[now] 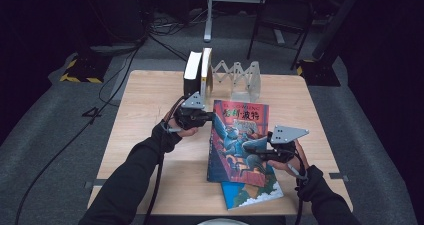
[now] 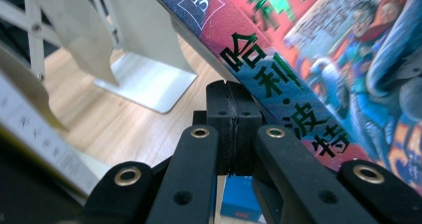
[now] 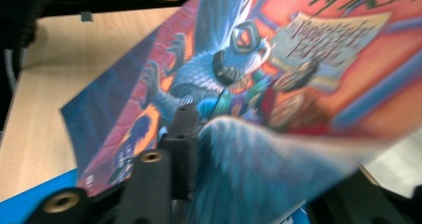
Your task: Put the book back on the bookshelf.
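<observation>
1. At the middle of the table [image 1: 150, 115]: red-covered book [image 1: 239, 140] held off the wood between the two grippers, spine side toward the left gripper [image 1: 210, 116], open edge toward the right gripper [image 1: 252, 152]. Tilted, near end over the blue book [image 1: 252, 194], which lies flat at the front edge.
2. Left gripper: jaws together, pads meeting with no gap in the left gripper view; tips set against the lower edge of the spine. Unclear whether any cover is pinched between them.
3. Right gripper: clamped on the book's open edge; in the right gripper view, cover seen passing between the jaws and bowing over one of them.
4. Done so far, as judged: pickup made, book clear of the table. Two standing books [image 1: 197, 75] already upright at the left end of the expanding rack [image 1: 240, 77].
5. Left to do, as judged: turn upright, carry to the rack at the far edge, slot in beside the standing books. Blue book untouched.
6. Condition of the book: thick paperback, glossy red and blue cover with a winged creature and rider, green-edged characters down the spine, the numeral 5 at its top. Cover flexing under the right grip; no tear seen.
</observation>
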The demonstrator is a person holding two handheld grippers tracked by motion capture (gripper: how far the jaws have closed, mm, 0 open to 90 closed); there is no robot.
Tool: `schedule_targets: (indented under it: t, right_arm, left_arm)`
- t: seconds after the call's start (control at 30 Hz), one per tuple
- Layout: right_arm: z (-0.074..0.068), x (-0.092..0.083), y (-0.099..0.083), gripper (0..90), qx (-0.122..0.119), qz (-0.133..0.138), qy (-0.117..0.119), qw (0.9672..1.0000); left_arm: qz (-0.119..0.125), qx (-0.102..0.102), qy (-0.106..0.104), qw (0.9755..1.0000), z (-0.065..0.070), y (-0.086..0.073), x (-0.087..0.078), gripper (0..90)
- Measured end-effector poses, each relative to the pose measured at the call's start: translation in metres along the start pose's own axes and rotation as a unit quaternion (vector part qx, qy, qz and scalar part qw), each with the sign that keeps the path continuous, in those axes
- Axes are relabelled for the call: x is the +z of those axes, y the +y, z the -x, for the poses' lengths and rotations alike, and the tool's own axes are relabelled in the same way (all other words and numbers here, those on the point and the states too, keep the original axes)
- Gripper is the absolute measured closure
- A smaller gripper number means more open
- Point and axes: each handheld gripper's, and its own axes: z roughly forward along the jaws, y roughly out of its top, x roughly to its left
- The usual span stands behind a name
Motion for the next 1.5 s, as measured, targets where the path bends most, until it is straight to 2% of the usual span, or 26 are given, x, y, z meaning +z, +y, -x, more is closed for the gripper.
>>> schedule_targets:
  t: [0.13,0.23,0.27,0.4,0.47,0.53,0.6,0.63,0.67,0.73,0.77,0.8,0.87,0.9,0.97,1.03,1.07,1.1,1.13,1.17,1.23,1.33,1.5]
  right_arm:
    - [-0.001,-0.004,0.001,71.2,0.002,0.010,-0.017,0.9998]
    - [-0.002,-0.008,0.003,75.6,-0.006,0.022,-0.045,0.9987]
    - [-0.002,-0.009,0.003,77.1,-0.006,0.028,-0.060,0.9978]
    - [0.000,-0.015,0.005,80.5,-0.008,0.045,-0.091,0.9948]
    - [-0.002,-0.017,0.003,81.3,-0.012,0.056,-0.106,0.9927]
    - [-0.006,-0.019,0.000,81.7,-0.019,0.065,-0.115,0.9911]
    - [-0.012,-0.023,-0.004,82.4,-0.021,0.076,-0.117,0.9901]
    - [-0.015,-0.025,-0.004,82.4,-0.029,0.076,-0.116,0.9900]
    - [-0.018,-0.027,-0.004,82.6,-0.037,0.077,-0.116,0.9895]
    - [-0.025,-0.030,-0.004,82.7,-0.050,0.077,-0.121,0.9884]
    - [-0.027,-0.030,-0.004,82.7,-0.053,0.077,-0.123,0.9880]
    - [-0.027,-0.031,-0.004,82.7,-0.052,0.078,-0.121,0.9882]
    - [-0.027,-0.032,-0.005,82.7,-0.049,0.079,-0.120,0.9884]
    - [-0.027,-0.033,-0.005,82.6,-0.047,0.079,-0.118,0.9888]
    - [-0.027,-0.033,-0.005,82.4,-0.045,0.077,-0.117,0.9891]
    - [-0.027,-0.033,-0.005,82.3,-0.048,0.077,-0.119,0.9887]
    - [-0.027,-0.033,-0.005,82.3,-0.048,0.077,-0.119,0.9887]
    - [-0.028,-0.034,-0.006,82.3,-0.048,0.079,-0.120,0.9885]
    - [-0.028,-0.034,-0.006,82.4,-0.048,0.079,-0.119,0.9885]
    - [-0.028,-0.034,-0.006,82.4,-0.048,0.079,-0.119,0.9885]
    - [-0.029,-0.034,-0.006,82.3,-0.050,0.079,-0.121,0.9882]
    - [-0.030,-0.035,-0.007,82.3,-0.051,0.081,-0.122,0.9879]
    - [-0.031,-0.036,-0.007,82.2,-0.055,0.080,-0.125,0.9875]
  left_arm:
    - [0.001,0.011,0.005,0.9999,0.003,0.006,-0.005,89.5]
    - [0.009,0.022,0.010,0.9997,0.005,0.015,-0.010,89.5]
    - [0.012,0.023,0.011,0.9996,0.006,0.018,-0.011,89.5]
    - [0.020,0.037,0.019,0.9989,0.010,0.029,-0.013,89.5]
    - [0.026,0.038,0.020,0.9988,0.012,0.029,-0.013,89.3]
    - [0.041,0.031,0.021,0.9984,0.015,0.026,-0.014,84.9]
    - [0.057,0.027,0.017,0.9979,0.017,0.021,-0.017,81.9]
    - [0.061,0.026,0.023,0.9975,0.018,0.019,-0.018,77.8]
    - [0.062,0.026,0.025,0.9974,0.020,0.016,-0.020,73.6]
    - [0.061,0.026,0.029,0.9974,0.024,0.011,-0.021,70.8]
    - [0.053,0.031,0.039,0.9974,0.027,0.008,-0.022,67.7]
    - [0.048,0.035,0.041,0.9974,0.031,0.004,-0.023,63.8]
    - [0.043,0.039,0.044,0.9973,0.035,0.001,-0.024,62.6]
    - [0.033,0.044,0.055,0.9970,0.039,-0.003,-0.024,60.3]
    - [0.016,0.044,0.057,0.9972,0.046,-0.011,-0.023,56.9]
    - [0.001,0.040,0.047,0.9981,0.053,-0.021,-0.020,53.6]
    - [0.001,0.040,0.047,0.9981,0.053,-0.021,-0.020,53.2]
    - [-0.010,0.037,0.039,0.9985,0.055,-0.026,-0.017,51.8]
    - [-0.034,0.034,0.026,0.9985,0.060,-0.034,-0.012,49.5]
    - [-0.034,0.034,0.026,0.9985,0.060,-0.034,-0.012,48.3]
    - [-0.055,0.032,0.013,0.9979,0.065,-0.045,-0.005,46.6]
    - [-0.064,0.019,-0.001,0.9978,0.067,-0.054,0.000,44.4]
    - [-0.076,0.019,-0.017,0.9968,0.072,-0.061,0.001,41.8]
